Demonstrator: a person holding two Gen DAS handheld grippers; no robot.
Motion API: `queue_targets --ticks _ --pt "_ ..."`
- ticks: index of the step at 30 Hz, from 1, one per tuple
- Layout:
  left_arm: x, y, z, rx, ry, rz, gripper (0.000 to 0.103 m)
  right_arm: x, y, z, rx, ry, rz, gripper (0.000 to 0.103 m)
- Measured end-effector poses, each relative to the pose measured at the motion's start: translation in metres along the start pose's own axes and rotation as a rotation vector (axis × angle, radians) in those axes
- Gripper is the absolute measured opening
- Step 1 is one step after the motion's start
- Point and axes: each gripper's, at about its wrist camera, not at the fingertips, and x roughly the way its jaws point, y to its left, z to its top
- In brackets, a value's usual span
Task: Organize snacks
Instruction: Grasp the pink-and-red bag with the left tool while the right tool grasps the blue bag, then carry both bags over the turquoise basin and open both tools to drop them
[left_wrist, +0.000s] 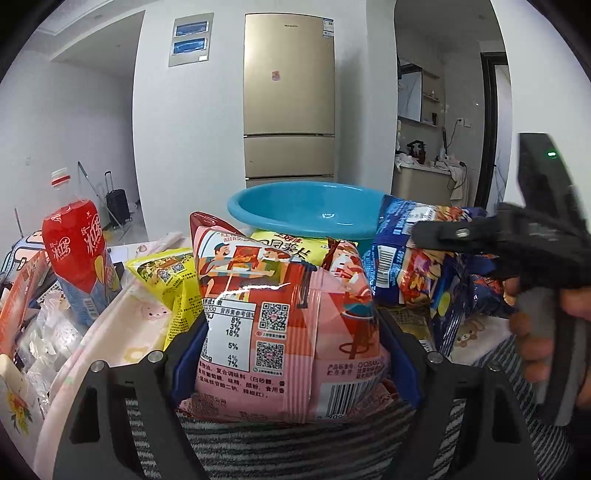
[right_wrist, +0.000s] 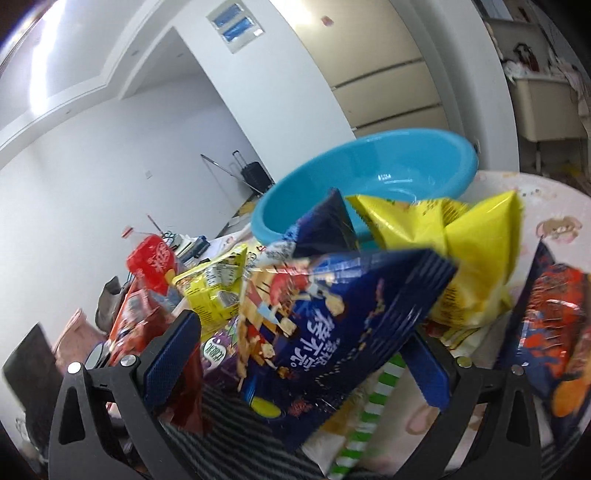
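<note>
My left gripper (left_wrist: 291, 354) is shut on a pink and red snack bag (left_wrist: 291, 325), which stands upright between its blue pads (left_wrist: 186, 354). To the right in the left wrist view, my right gripper (left_wrist: 448, 236) reaches across a dark blue snack bag (left_wrist: 399, 266), with a hand (left_wrist: 535, 332) behind it. In the right wrist view the right gripper (right_wrist: 301, 363) is shut on that dark blue bag (right_wrist: 332, 325), which hangs tilted and blurred above the table. A turquoise basin (left_wrist: 314, 214) (right_wrist: 369, 173) stands just behind the bags.
Yellow snack bags (left_wrist: 166, 277) (right_wrist: 469, 258) lie in front of the basin on a pink patterned cloth (left_wrist: 122, 332). A red drink bottle (left_wrist: 79, 258) (right_wrist: 151, 266) stands at the left among clear packets. Another blue and orange bag (right_wrist: 554, 314) lies at the right. A gold fridge (left_wrist: 290, 92) stands behind.
</note>
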Motion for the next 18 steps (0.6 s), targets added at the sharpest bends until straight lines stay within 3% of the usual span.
queue_targets --ticks 3,6,9,12,18 --pt "0.0 -0.001 0.0 0.002 0.002 0.0 0.085 0.013 -0.001 0.001 0.019 0.01 -0.037 0.103" --pt "0.0 -0.001 -0.001 0.001 0.002 0.0 0.085 0.019 -0.004 0.001 0.035 -0.005 -0.01 0.101" --pt "0.001 -0.002 -0.001 0.001 0.003 0.0 0.085 0.017 -0.004 -0.003 0.01 -0.024 0.008 0.085" --pt "0.001 -0.002 -0.001 0.003 0.002 0.0 0.086 0.008 -0.002 -0.005 -0.022 -0.043 0.034 0.078" --pt "-0.003 -0.003 0.002 0.008 -0.014 0.004 0.086 -0.02 0.014 -0.005 -0.132 -0.128 0.037 0.077"
